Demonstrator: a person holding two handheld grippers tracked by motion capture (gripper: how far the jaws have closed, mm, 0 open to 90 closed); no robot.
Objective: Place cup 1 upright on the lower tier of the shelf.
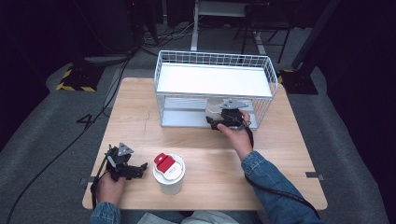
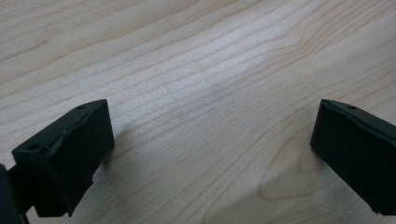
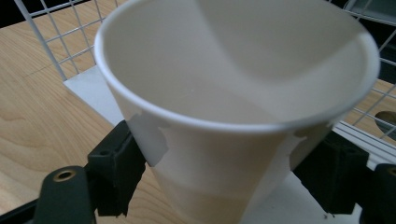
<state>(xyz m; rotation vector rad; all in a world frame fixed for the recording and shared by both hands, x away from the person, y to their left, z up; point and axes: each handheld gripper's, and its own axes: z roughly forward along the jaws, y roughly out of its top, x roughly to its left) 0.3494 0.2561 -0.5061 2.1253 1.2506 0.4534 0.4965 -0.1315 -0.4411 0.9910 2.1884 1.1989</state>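
I see the right gripper [image 1: 223,122] reaching forward into the lower level of the white wire rack [image 1: 261,63], which stands at the far edge of the tabletop [image 1: 280,154], slightly right of centre. The right hand [image 1: 236,133] is extended well ahead of the body, its denim sleeve [image 1: 268,179] running diagonally in from the near right corner. In the right gripper view the jaws press on either side of an open white paper cup [image 3: 233,116], gripping its wall just below the rim; the cup stands upright and looks empty. From the high view, that cup [image 1: 214,108] sits on the rack's bottom shelf, under the white upper shelf.

The left gripper [image 1: 137,170] lies low near the near left corner of the tabletop, the left hand [image 1: 111,184] wrapped around its rear, jaws pointing right toward a second white cup [image 1: 169,175]. That cup wears a white lid with a red tab and stands near the near edge, left of centre, just beside the left jaw tips; I cannot tell whether they touch. In the left gripper view the jaws stand wide apart over bare wood grain, with nothing between them.
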